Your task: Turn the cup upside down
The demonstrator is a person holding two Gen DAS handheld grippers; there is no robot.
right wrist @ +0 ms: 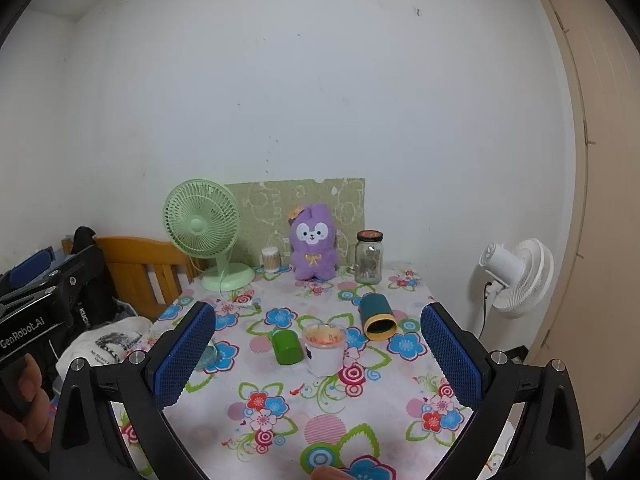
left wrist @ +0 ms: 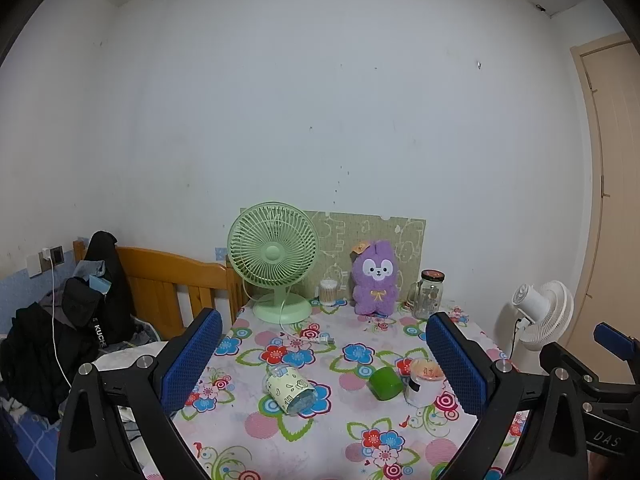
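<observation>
Room: we record a pale wall (left wrist: 320, 100), a beige door (right wrist: 600, 200) right of the table, and a wooden bed frame (left wrist: 168, 276) left of it under dark clothes.

Table (right wrist: 360, 420): floral cloth, set against the wall.

At the table's far edge we list a green fan (left wrist: 273, 252), purple plush (left wrist: 375, 278), lidded glass jar (left wrist: 429, 294) and swab tub (left wrist: 328, 292). A white fan (right wrist: 516, 274) stands beyond its right side.

Mid-table: patterned cup (left wrist: 290, 390) on its side; dark teal cup (right wrist: 377, 316) on its side, mouth toward us; green cup (right wrist: 287, 346) tipped over; white cup (right wrist: 325, 348) upright.

Left gripper (left wrist: 324, 364) and right gripper (right wrist: 318, 356): both spread wide above the table's near end, gripping nothing.

Hard to read: the right fingertip (right wrist: 186, 352) covers most of the patterned cup in the right view; the white cup's contents are unclear.
</observation>
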